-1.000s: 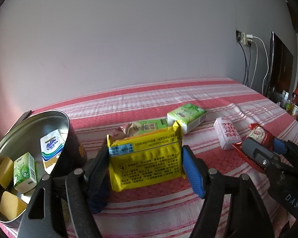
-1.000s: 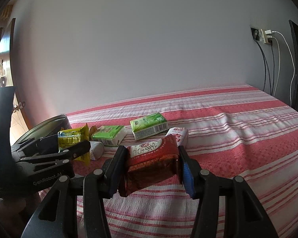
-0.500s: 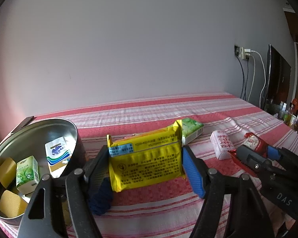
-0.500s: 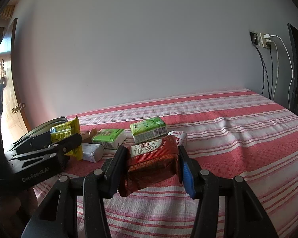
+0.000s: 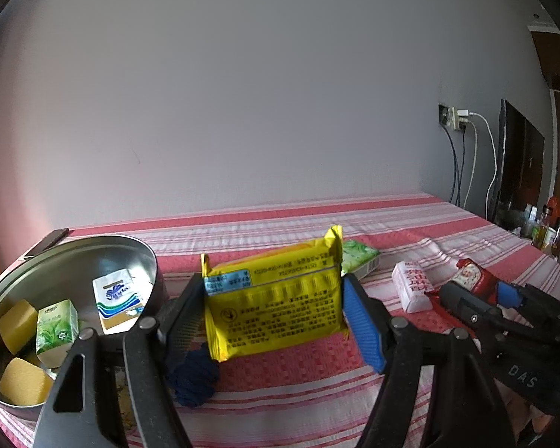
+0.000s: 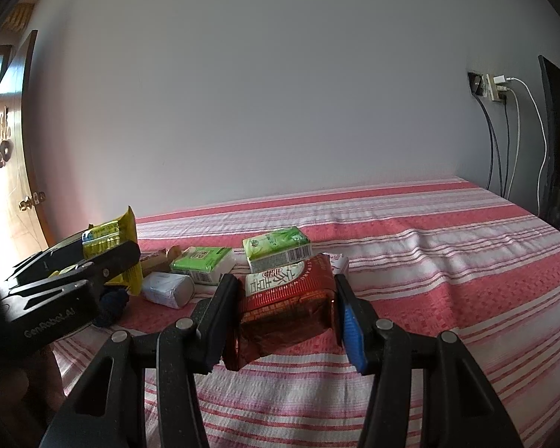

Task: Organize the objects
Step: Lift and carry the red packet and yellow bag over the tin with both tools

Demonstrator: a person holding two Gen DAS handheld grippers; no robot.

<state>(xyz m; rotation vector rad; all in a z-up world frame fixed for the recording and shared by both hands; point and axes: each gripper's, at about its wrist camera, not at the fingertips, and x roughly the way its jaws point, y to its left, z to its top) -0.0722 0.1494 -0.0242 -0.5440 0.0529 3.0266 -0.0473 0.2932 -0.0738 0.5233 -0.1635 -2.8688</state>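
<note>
Left gripper (image 5: pixel 272 321) clamps yellow packet (image 5: pixel 274 304) at side edges: light, crinkly, slippery. Right gripper (image 6: pixel 285 321) clamps red packet (image 6: pixel 285 304): soft, crushable.

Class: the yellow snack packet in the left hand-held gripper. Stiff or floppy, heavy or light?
The yellow packet probably holds some shape: it stands flat between the left hand-held gripper fingers without sagging. Likely light. Its glossy film may slip.

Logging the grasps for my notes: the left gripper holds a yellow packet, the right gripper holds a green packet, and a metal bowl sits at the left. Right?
One error: the right gripper holds a red packet, not a green one, as the right wrist view shows. The left gripper does hold the yellow packet, and the metal bowl sits at the left.
</note>
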